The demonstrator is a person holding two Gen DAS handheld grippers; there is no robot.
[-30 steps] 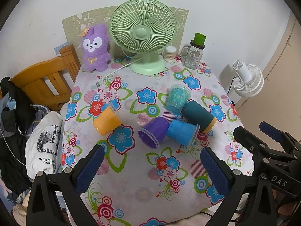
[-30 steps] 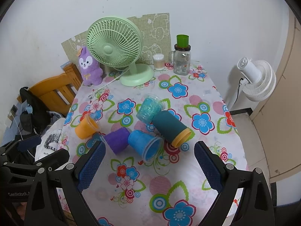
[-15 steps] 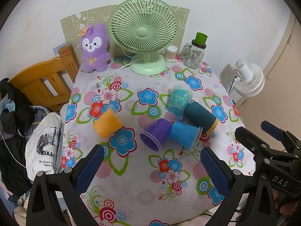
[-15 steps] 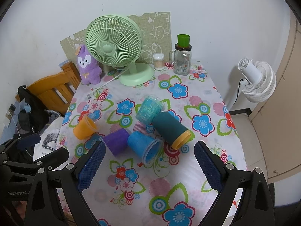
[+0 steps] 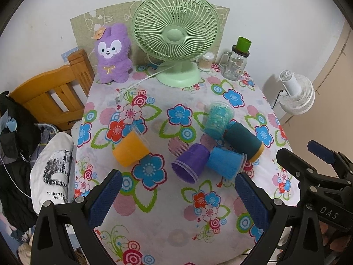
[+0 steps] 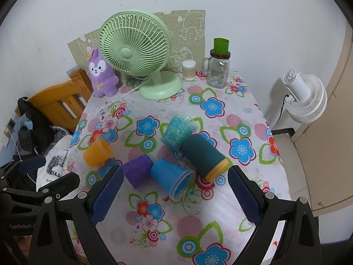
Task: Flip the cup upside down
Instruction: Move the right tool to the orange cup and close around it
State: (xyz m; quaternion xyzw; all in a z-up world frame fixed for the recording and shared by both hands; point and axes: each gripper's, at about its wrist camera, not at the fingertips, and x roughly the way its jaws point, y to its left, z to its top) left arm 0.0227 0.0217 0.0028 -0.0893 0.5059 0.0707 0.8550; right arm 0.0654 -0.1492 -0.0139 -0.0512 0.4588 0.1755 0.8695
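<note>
Several cups lie on their sides on the flowered tablecloth point(image 5: 154, 216): an orange cup point(image 5: 130, 151) at the left, a purple cup point(image 5: 190, 163), a blue cup point(image 5: 225, 162), a dark teal cup with a yellow rim point(image 5: 243, 142) and a clear turquoise cup point(image 5: 217, 119). They also show in the right wrist view: orange point(image 6: 97, 152), purple point(image 6: 138, 173), blue point(image 6: 171, 178), dark teal point(image 6: 204, 154), turquoise point(image 6: 177, 130). My left gripper point(image 5: 176, 190) is open and empty, above the table in front of the purple cup. My right gripper point(image 6: 175, 185) is open and empty, near the blue cup.
A green desk fan point(image 5: 176, 37), a purple plush point(image 5: 112, 53), a glass jar with a green cup on its lid point(image 5: 237, 63) and a cotton swab box point(image 5: 206, 61) stand at the back. A wooden chair point(image 5: 50, 95) with clothes is left, a white floor fan point(image 5: 296, 95) right.
Both grippers have moved slightly forward and down toward the cups, which appear a little nearer. No cup has moved. Both jaws stay open.
</note>
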